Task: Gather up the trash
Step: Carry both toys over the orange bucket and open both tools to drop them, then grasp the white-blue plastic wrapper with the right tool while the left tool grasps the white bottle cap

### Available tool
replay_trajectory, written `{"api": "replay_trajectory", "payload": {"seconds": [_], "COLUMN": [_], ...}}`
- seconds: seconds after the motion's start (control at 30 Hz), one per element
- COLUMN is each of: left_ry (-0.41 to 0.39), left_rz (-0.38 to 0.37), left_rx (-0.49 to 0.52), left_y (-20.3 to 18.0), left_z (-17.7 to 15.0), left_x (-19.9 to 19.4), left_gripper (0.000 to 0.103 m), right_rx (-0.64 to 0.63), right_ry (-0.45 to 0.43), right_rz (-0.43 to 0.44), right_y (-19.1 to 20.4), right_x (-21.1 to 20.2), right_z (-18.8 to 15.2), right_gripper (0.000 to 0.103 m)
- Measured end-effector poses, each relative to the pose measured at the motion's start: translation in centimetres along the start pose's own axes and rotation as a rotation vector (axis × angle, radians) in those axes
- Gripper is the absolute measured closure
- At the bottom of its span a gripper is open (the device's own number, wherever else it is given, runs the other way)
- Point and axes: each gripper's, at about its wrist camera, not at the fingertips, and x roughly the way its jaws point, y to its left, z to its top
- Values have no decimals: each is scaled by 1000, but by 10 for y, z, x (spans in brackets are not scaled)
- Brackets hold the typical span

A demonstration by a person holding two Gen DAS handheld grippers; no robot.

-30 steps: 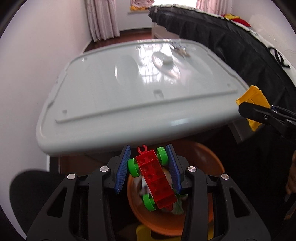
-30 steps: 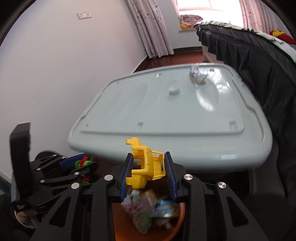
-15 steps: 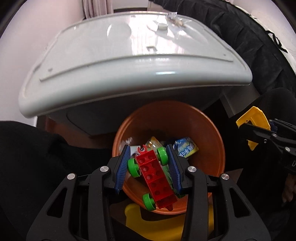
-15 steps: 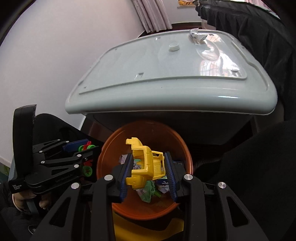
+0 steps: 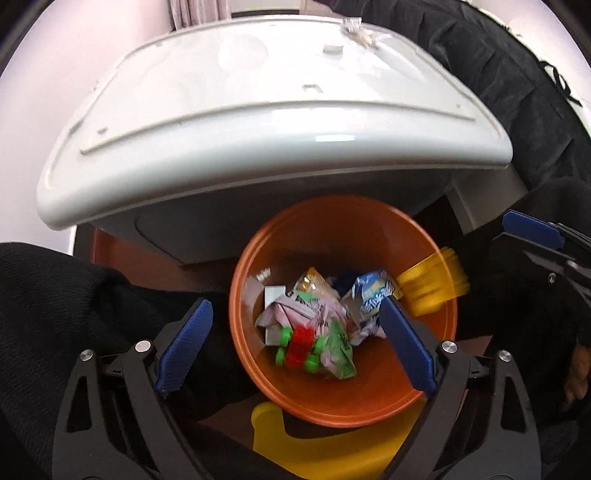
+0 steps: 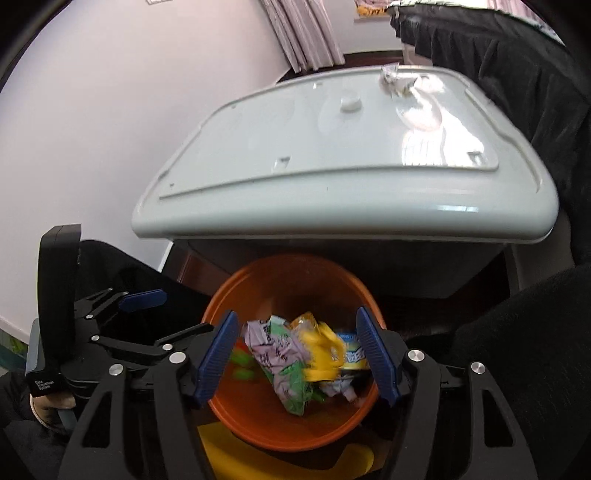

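My left gripper (image 5: 294, 314) hangs over the orange bin (image 5: 236, 295), its jaws opening wide with nothing between the pads. The red toy car with green wheels (image 5: 299, 345), blurred, is down among the wrappers (image 5: 306, 310) in the bin. My right gripper (image 6: 296, 317) is also over the bin (image 6: 288, 260), jaws opening. The yellow toy (image 6: 321, 354) shows blurred between its pads, touching neither. In the left wrist view the yellow toy (image 5: 432, 284) is at the bin's right rim, below the right gripper's fingers (image 5: 532, 229).
A white plastic lid (image 5: 258, 129) overhangs the bin's far side, with a crumpled clear wrapper (image 5: 358, 31) and a white cap (image 5: 334, 46) on it. Black cloth (image 5: 517, 92) hangs at the right. A yellow object (image 5: 332, 443) lies under the bin. A person's dark clothing (image 5: 74, 314) fills the left.
Both grippers sank toward the bin, then opened. The red car left the left pads and dropped among the wrappers. The yellow toy came free of the right pads.
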Motion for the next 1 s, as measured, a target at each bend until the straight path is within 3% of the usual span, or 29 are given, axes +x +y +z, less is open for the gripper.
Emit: {"api": "replay_trajectory", "payload": {"seconds": [0.43,1.0], "left_ry": [-103,-193], "left_rz": [-70,-50], "left_rx": [1,47], "left_y": [0,-7], "left_z": [7,95], "left_x": [-24,-25], "left_gripper": [14,13], "right_rx": [75,19], "right_ry": [-80,-160], "right_rz": [1,-70], "right_y": [-22,-56], "right_x": [-22,-13], "right_z": [23,119], "right_gripper": [33,28]}}
